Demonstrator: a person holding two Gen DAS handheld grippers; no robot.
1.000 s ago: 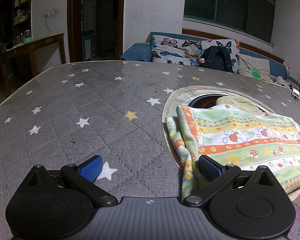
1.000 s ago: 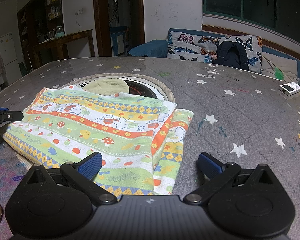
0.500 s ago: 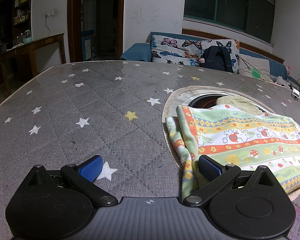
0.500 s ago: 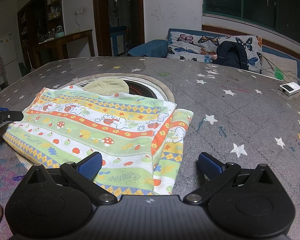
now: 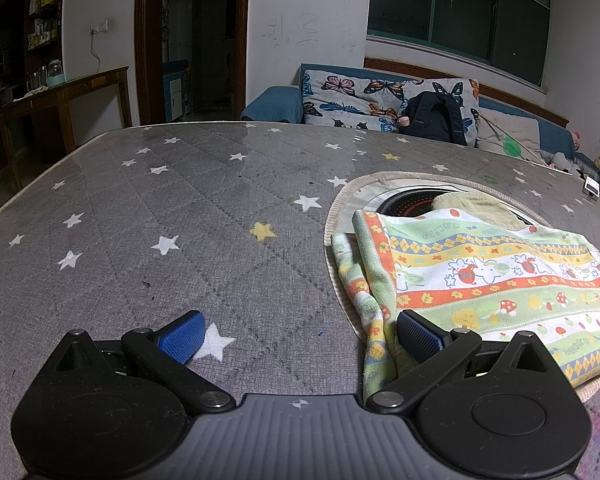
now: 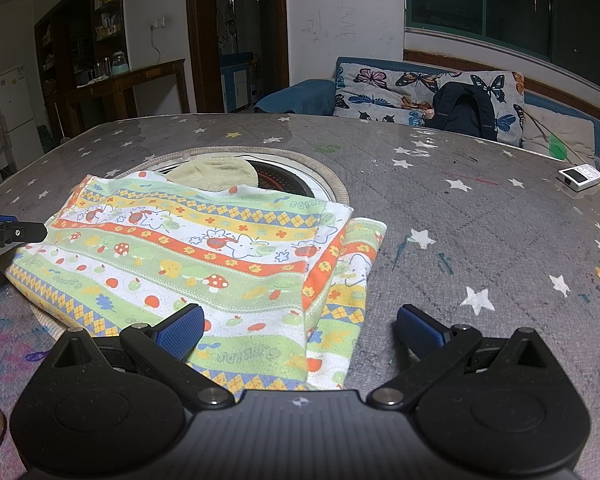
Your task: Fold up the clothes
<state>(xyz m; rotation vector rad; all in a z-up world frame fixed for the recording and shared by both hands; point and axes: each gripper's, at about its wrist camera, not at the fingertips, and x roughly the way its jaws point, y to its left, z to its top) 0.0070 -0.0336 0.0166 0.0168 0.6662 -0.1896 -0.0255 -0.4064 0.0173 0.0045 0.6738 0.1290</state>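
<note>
The striped cloth (image 6: 204, 256) lies on the grey star-pattern table (image 5: 204, 216), half covering a round opening with a woven rim (image 6: 332, 184), and a pale yellow-green cloth (image 6: 216, 172) shows from under its far edge. It seems already folded at least once: in the right wrist view a second layer comes out along its right side, and the edges there are not lined up. The right gripper (image 6: 300, 330) is low at the near edge of the cloth, its jaws wide apart and holding nothing — one blue pad is over the fabric, the other over the bare table. The left gripper (image 5: 300, 336) is at the opposite end, also with wide jaws and nothing between them; its right-side pad is just beside the bunched corner. I judge that the next fold is not yet begun. To do it well, each gripper should take a near corner and catch all the layers together, not only the top one. Then both should lift evenly and lay the near edge onto the far edge, so that the loose side layer does not slide out further.
</note>
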